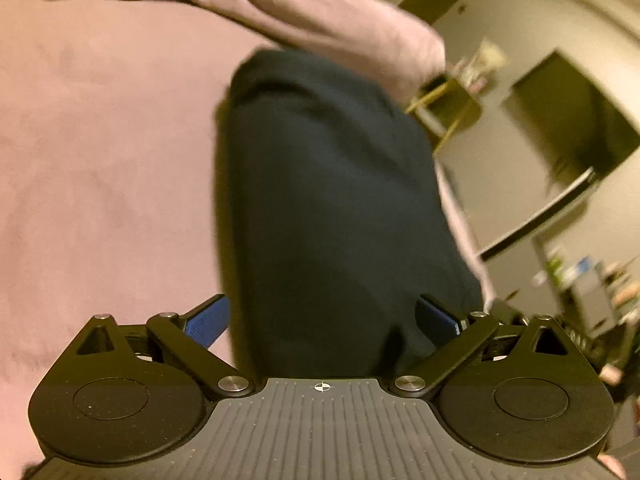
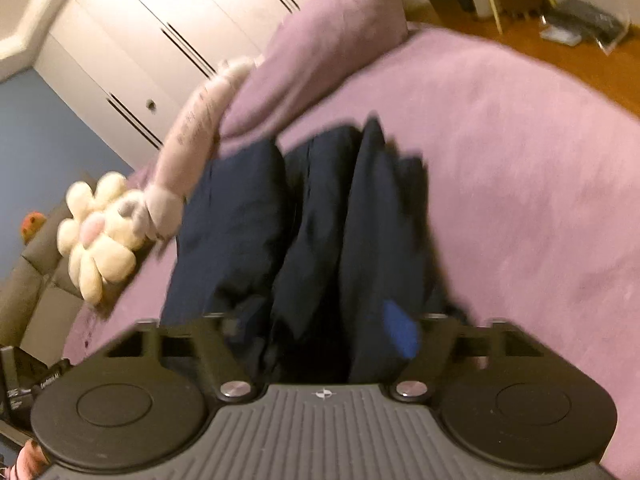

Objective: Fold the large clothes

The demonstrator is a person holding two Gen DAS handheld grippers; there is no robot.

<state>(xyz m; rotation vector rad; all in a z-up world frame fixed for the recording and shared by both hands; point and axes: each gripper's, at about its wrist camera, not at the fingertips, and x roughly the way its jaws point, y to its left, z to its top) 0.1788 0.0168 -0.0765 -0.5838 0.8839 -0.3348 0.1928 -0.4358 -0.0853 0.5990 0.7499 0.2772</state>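
Between the spread blue fingers of the left gripper (image 1: pixel 322 320) runs a dark navy garment (image 1: pixel 332 200), its cloth passing straight ahead of the jaws and out over the pink bedspread (image 1: pixel 100 160); the pads stand well apart on either side, so no pinch is made there. On the right gripper (image 2: pixel 316 332) one blue pad shows against the same garment (image 2: pixel 304 220), bunched in folds between the jaws, but motion blur hides whether they grip it. Beyond the cloth lie a pink pillow (image 2: pixel 332 40) and, to the left, a plush flower toy (image 2: pixel 96 232). By my judgement the fold is mid-way: the piece looks gathered lengthwise, and the next move calls for laying it flat and smoothing the ridges.
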